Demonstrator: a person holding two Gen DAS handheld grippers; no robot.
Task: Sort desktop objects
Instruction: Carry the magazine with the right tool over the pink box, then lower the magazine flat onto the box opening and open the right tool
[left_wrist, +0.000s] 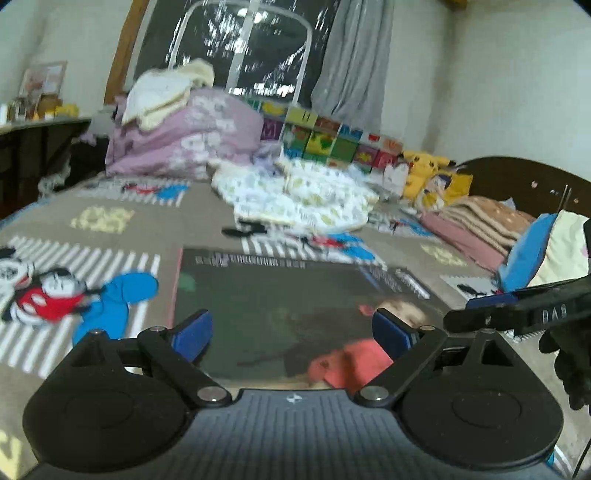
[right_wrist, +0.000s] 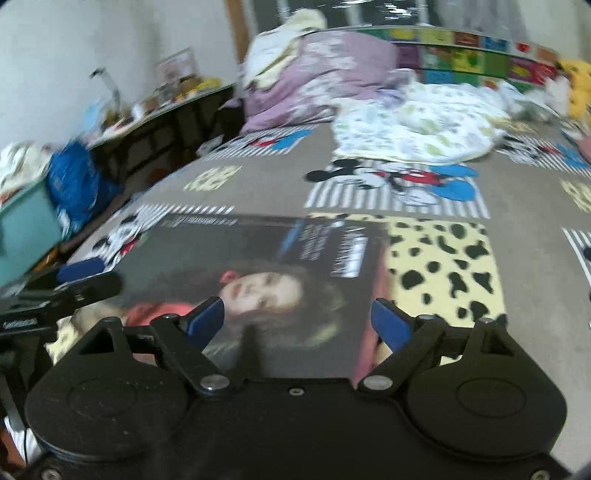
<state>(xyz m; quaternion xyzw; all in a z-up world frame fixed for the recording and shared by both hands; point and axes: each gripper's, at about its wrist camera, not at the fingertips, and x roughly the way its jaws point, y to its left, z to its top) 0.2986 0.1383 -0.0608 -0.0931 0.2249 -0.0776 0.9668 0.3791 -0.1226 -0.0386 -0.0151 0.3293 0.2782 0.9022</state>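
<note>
Both grippers hang low over a magazine (left_wrist: 295, 314) lying flat on the cartoon-print bedspread (left_wrist: 110, 229) — dark portrait cover, face up. Left gripper (left_wrist: 291, 328): jaws spread wide, nothing between the blue pads, magazine directly under and ahead of them. Right gripper (right_wrist: 297, 319): same state, jaws wide apart and empty, cover centred below the gap. In the right view the magazine partly overlies a yellow sheet with black spots (right_wrist: 443, 258), which sticks out to its right. Key relation: the magazine's long axis seems to run near-to-far from both cameras, though fisheye warp and blur make that a guess; its near edge sits under both gripper bodies, so neither jaw line is at an edge yet — each is over the flat face. The two grippers are close together: the right one's finger shows at the right edge of the left view, the left one's at the left edge of the right view. Neither is clearly nearer; the right side looks the better bet, since the magazine's right edge lies just beside its right pad. Flat and thin, so an edge pinch likely needs a lift or slide first.
</note>
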